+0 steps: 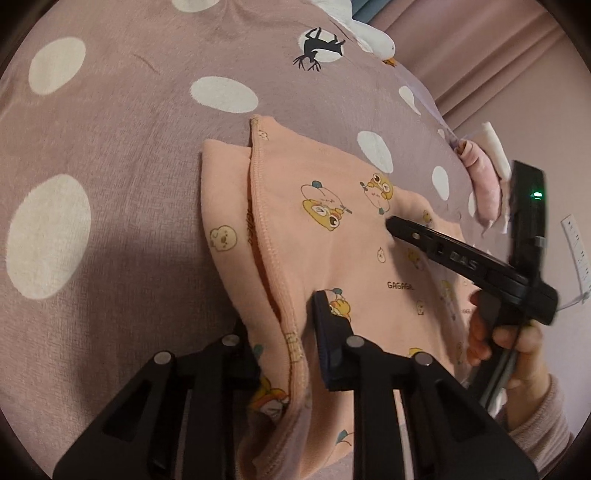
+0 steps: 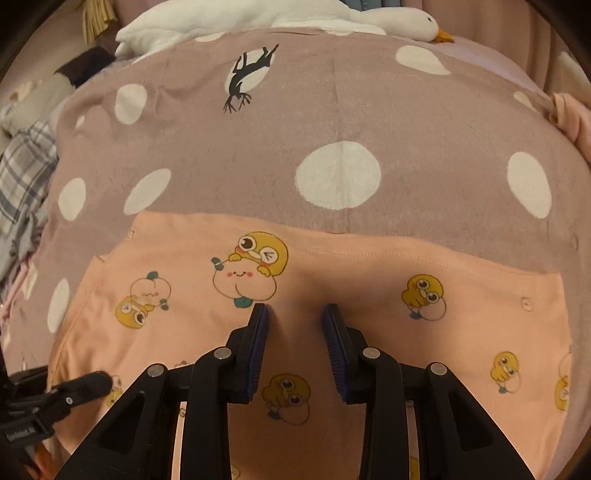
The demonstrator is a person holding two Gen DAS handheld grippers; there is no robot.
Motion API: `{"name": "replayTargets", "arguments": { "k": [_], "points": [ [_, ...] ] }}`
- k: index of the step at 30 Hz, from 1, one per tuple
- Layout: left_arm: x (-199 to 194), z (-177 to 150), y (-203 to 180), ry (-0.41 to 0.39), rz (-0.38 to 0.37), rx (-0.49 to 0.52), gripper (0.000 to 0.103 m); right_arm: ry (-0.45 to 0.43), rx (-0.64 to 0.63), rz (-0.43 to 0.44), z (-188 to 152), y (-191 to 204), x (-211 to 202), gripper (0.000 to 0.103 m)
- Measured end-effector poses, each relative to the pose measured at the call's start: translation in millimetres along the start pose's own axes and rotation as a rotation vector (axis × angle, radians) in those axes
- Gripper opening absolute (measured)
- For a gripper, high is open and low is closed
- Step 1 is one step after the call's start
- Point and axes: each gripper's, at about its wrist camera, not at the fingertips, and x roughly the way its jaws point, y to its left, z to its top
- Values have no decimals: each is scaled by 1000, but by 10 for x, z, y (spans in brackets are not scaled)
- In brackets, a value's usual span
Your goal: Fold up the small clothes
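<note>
Peach cloth (image 1: pixel 332 229) is pinched in my left tool (image 1: pixel 284 328) at six o'clock, and my right tool (image 2: pixel 295 314) pinches a ridge, ready to fold.

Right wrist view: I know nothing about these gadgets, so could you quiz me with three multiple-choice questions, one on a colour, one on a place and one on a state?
1. What colour is the cartoon-print garment?
A) peach
B) dark blue
C) green

2. Where does the plush goose lie?
A) on the garment
B) at the far edge of the dotted bedspread, beyond the garment
C) between the jaws

3. What is between the jaws of the right gripper?
A) nothing
B) a raised ridge of the garment
C) the goose

Answers:
1 A, the cloth is peach with yellow cartoon figures on it.
2 B, the white goose lies along the top of the view, past the spotted spread.
3 B, the peach fabric humps up between the two blue pads.
</note>
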Motion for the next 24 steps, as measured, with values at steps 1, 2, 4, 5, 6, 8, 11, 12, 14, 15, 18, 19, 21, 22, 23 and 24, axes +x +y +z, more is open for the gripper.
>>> {"name": "replayTargets", "arguments": {
  "k": [1,2,4,5,6,8,11,12,14,15,18,19,21,22,23,24],
  "points": [
    [-1,-2,-3,0,3,3,22,-1,-16,2,-38,22,-61,34],
    [-3,-4,0,0,4,2,22,-6,-38,10,-93,47,-131,34],
    [-1,1,-12,0,6,0,22,-16,-75,23,-234,82,-277,34],
    [-2,0,-12,0,7,1,22,-19,-90,32,-318,93,-346,34],
    [1,3,-16,-1,9,1,22,-16,-103,35,-407,102,-400,34],
    [7,9,-25,0,13,4,22,2,-124,37,-558,113,-437,34],
    [8,8,-31,1,17,4,22,18,-167,19,-683,151,-405,34],
    [10,10,-40,1,18,5,22,21,-169,22,-713,151,-435,34],
    [13,9,-43,0,19,5,22,33,-163,37,-764,145,-509,34],
    [13,10,-37,-1,19,3,22,33,-165,40,-800,155,-563,34],
    [13,4,-44,-2,20,3,22,15,-188,51,-868,250,-638,34],
    [14,3,-45,-2,20,4,22,13,-210,40,-916,280,-635,34],
    [19,10,-44,0,21,5,22,22,-246,24,-994,333,-597,34],
    [17,8,-43,1,22,5,22,22,-260,17,-1034,369,-584,34],
    [17,10,-44,1,24,6,22,18,-272,13,-1059,382,-590,34],
    [18,11,-48,2,26,8,22,21,-271,17,-1044,388,-588,34]
  ]
}}
